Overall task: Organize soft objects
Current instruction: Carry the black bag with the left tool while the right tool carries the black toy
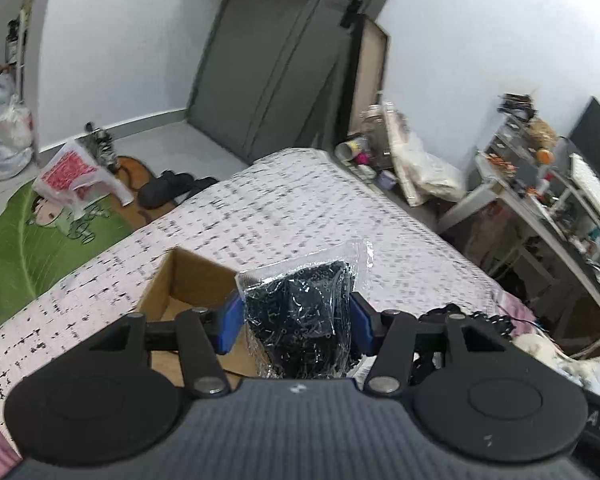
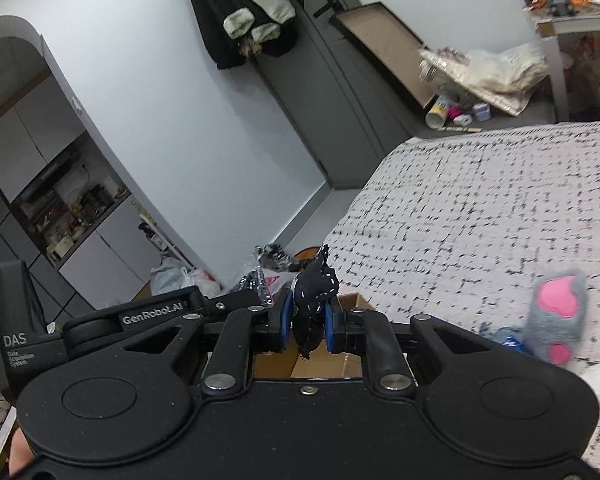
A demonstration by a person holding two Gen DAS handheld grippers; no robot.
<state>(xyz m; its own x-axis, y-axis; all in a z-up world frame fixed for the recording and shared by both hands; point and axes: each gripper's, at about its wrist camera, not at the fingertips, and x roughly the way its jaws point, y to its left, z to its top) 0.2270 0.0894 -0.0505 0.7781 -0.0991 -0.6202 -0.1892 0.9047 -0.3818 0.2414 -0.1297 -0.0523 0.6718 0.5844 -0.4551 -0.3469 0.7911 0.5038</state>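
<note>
My left gripper [image 1: 298, 320] is shut on a clear plastic bag of black fabric [image 1: 304, 312] and holds it above an open cardboard box [image 1: 180, 280] on the bed. My right gripper [image 2: 307, 320] is shut on a small black cloth piece with white stitching [image 2: 314, 300], held over the same cardboard box [image 2: 320, 360]. The left gripper and its bag show at the left of the right wrist view [image 2: 256, 284]. A grey plush paw with pink pads [image 2: 558, 316] lies on the bed to the right.
The bed cover [image 1: 300, 216] is white with black flecks. More soft items lie at the bed's right edge [image 1: 540, 348]. A green mat [image 1: 40, 248], a bag and shoes lie on the floor left. A cluttered desk [image 1: 540, 200] stands right.
</note>
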